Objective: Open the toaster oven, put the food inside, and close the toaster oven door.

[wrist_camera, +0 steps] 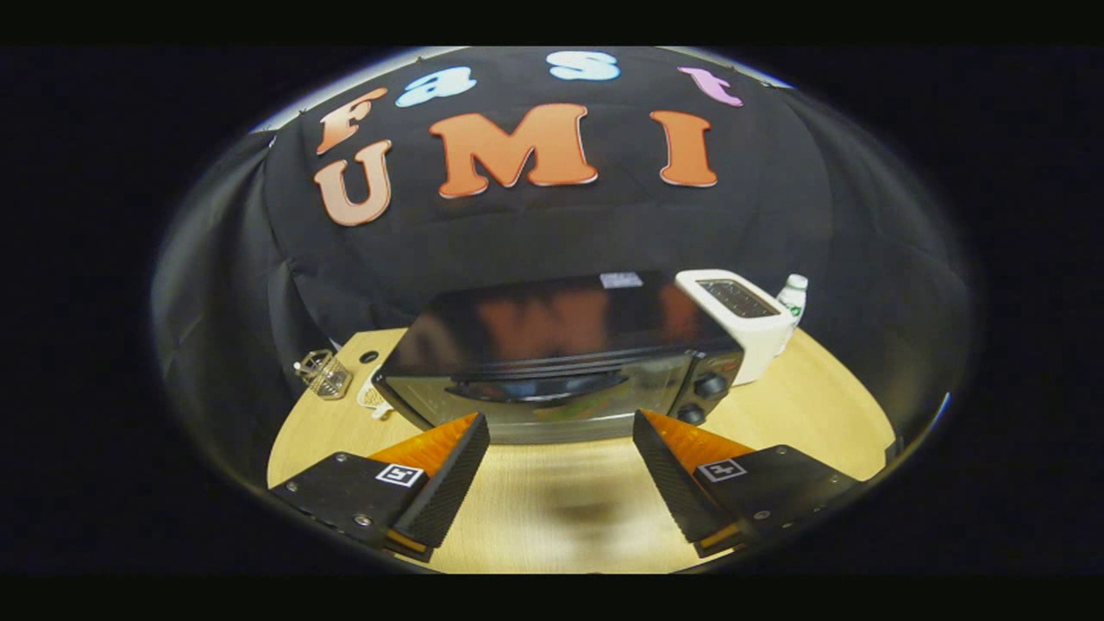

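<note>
A black toaster oven stands on the wooden table, just beyond my fingers. Its glass door is shut, with a dark handle bar along the top of the door. Two knobs sit on its right side. My gripper hovers above the table in front of the door, fingers spread wide and open, nothing between them. A small pale item lies on the table at the oven's left corner; I cannot tell what it is.
A white slot toaster stands close to the oven's right rear, with a small white bottle behind it. A clear faceted container sits at the table's left back. Bare wood stretches between my fingers and the oven.
</note>
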Motion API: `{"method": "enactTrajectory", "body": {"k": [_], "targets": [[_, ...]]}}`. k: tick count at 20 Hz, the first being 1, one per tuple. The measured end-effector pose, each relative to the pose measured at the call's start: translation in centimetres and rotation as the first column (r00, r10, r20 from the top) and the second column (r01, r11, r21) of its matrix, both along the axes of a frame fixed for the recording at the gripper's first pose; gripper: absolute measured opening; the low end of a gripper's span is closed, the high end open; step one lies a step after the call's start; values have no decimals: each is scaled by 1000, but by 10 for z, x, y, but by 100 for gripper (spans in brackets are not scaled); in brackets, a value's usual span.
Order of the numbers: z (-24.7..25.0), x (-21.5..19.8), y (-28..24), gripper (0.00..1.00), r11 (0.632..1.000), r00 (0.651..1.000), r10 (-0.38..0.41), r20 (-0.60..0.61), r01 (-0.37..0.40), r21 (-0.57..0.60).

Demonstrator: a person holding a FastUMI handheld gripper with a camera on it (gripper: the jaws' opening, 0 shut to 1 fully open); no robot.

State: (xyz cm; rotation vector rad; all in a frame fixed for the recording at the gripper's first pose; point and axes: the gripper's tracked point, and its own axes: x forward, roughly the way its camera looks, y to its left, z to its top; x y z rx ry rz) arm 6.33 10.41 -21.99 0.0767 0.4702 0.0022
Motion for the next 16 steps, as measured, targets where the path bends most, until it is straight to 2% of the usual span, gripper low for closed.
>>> {"method": "enactTrajectory", "body": {"k": [5, 9, 12, 16], "targets": [[99, 3, -37, 99, 999, 985, -11, 173, 18, -38], [185, -3, -49, 99, 1000, 948, -19, 319, 24, -10], [226, -16, -57, 99, 1000, 924, -24, 382, 23, 7], [253, -38, -64, 99, 999, 902, -32, 431, 26, 20]]}}
